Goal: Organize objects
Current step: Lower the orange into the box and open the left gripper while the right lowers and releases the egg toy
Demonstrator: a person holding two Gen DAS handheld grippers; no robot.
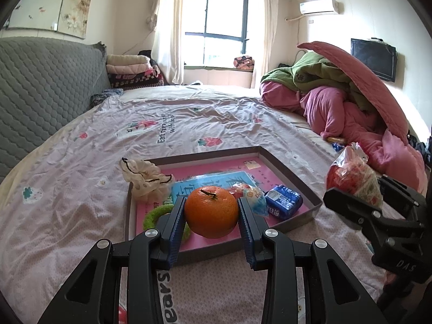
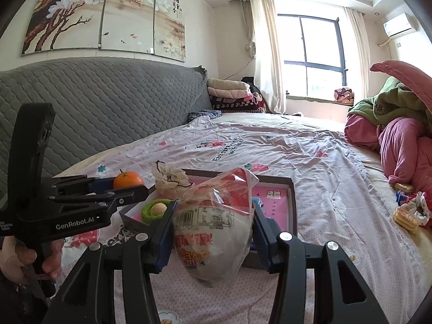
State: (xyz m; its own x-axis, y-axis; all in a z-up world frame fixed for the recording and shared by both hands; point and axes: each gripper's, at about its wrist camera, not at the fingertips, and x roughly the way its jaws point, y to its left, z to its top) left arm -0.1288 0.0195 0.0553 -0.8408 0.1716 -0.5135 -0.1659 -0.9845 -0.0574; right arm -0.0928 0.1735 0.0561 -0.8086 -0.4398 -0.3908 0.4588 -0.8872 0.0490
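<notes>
My left gripper [image 1: 212, 213] is shut on an orange [image 1: 212, 210], held just above the near edge of a shallow box lid [image 1: 294, 175] with a pink floor that lies on the bed. My right gripper [image 2: 213, 229] is shut on a red and white snack bag [image 2: 213, 232] wrapped in clear plastic, also near the box lid [image 2: 293, 202]. In the left wrist view the snack bag [image 1: 353, 178] and the right gripper [image 1: 359, 202] hang at the right. In the right wrist view the orange [image 2: 128, 179] and the left gripper [image 2: 118, 186] are at the left.
The box holds a blue packet [image 1: 283, 201], a green ring [image 1: 154, 214], a cream scrunchie [image 1: 143, 175] on its rim and a blue card. Pink and green quilts [image 1: 345, 102] pile up on the right. Loose snacks [image 2: 405, 216] lie by them. A grey headboard [image 1: 40, 89] runs along the left.
</notes>
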